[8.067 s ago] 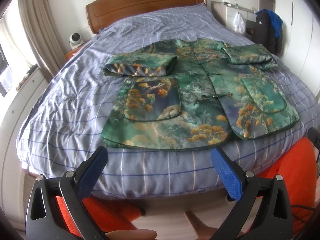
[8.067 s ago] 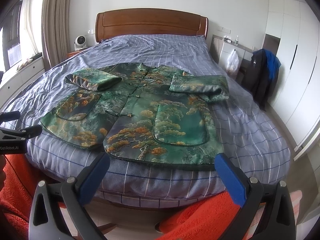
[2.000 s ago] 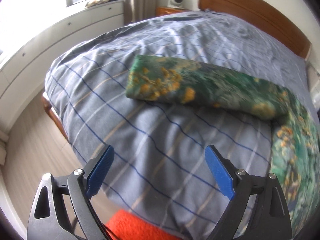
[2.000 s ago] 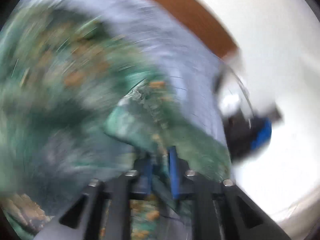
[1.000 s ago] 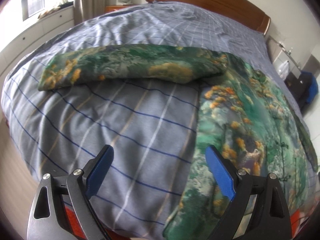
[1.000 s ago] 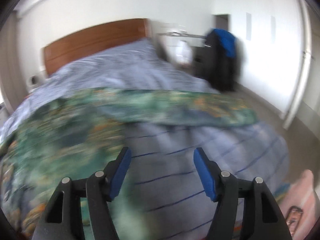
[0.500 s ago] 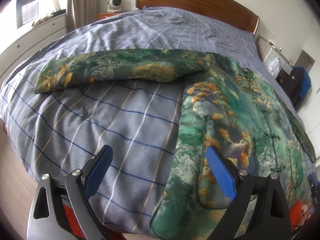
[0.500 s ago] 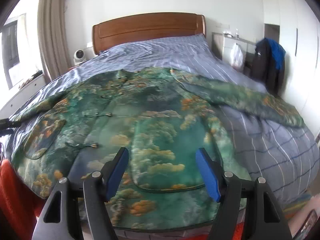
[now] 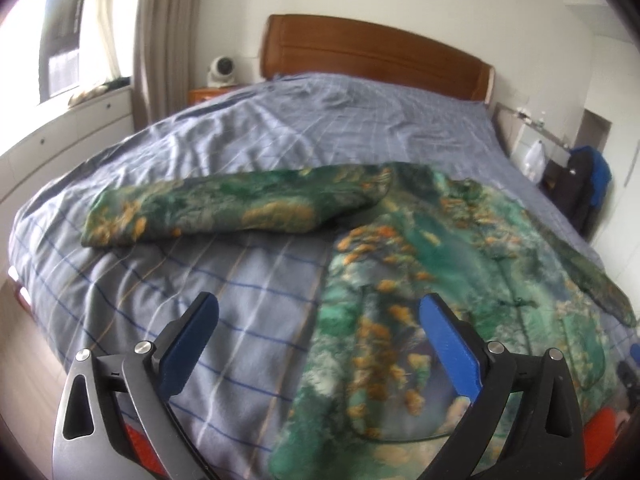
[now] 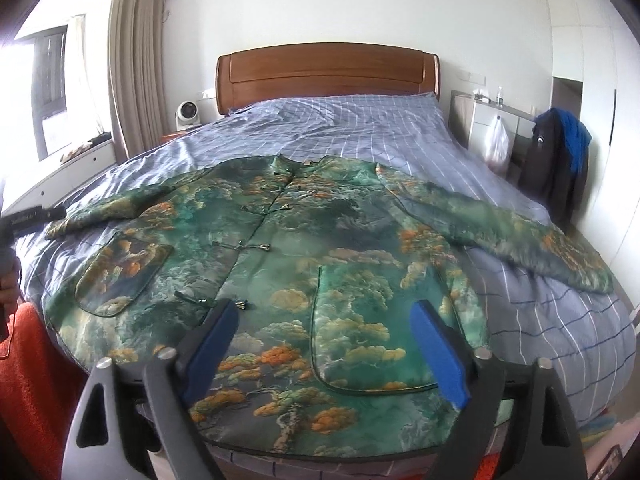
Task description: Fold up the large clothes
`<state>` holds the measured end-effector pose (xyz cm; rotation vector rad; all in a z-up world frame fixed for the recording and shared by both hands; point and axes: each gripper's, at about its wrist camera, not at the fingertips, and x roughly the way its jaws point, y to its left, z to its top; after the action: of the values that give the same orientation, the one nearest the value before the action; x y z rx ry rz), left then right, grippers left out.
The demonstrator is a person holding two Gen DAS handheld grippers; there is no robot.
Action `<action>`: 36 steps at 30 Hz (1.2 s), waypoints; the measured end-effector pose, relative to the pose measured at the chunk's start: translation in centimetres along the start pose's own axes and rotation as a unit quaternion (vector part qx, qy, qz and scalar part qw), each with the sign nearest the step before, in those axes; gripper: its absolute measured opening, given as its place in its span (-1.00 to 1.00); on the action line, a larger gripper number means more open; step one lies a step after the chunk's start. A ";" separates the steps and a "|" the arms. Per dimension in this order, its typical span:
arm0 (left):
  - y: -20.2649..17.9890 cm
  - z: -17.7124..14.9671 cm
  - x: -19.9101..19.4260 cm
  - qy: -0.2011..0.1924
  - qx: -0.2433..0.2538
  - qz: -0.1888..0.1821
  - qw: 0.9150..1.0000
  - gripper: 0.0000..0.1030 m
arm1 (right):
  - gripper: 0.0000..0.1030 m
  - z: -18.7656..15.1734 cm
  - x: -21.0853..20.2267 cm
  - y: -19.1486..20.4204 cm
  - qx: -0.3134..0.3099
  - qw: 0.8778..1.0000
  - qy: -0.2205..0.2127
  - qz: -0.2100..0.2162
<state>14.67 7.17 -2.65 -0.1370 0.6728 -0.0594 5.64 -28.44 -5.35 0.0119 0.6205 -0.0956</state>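
The left tongs [image 9: 318,338] are spread wide, their blue pads [image 9: 191,343] far apart with nothing between them, held level near the foot edge of the bed toward its left corner. The right tongs [image 10: 326,342] are likewise spread wide and hold nothing, hanging over the foot edge near the middle, both pointing toward the head end. At the left border of the right wrist view, the body of the left tongs shows above a hand [image 10: 7,280].

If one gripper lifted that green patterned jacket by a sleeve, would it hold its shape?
Probably not. The jacket lies draped flat over the bed, so it would likely sag. It looks padded, so perhaps fairly heavy. Its sheen suggests slippery cloth.
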 end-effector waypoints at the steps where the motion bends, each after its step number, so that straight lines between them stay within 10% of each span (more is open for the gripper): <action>1: -0.4 0.1 -0.2 0.001 0.003 -0.010 1.000 0.96 | 0.76 -0.1 0.1 0.1 -0.002 1.000 0.002 0.000; 17: -0.7 -0.7 -0.6 0.016 -0.070 -0.023 0.997 0.96 | 0.84 -0.8 0.2 1.5 -0.014 1.000 0.012 0.014; 36: -5.5 -2.2 -0.9 0.043 0.091 -0.015 0.995 0.99 | 0.85 -1.4 0.7 1.8 -0.011 0.999 0.023 0.028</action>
<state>12.56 1.60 -2.98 0.0313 0.7481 -0.1565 5.57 -26.61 -6.96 0.0093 0.6666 -0.0341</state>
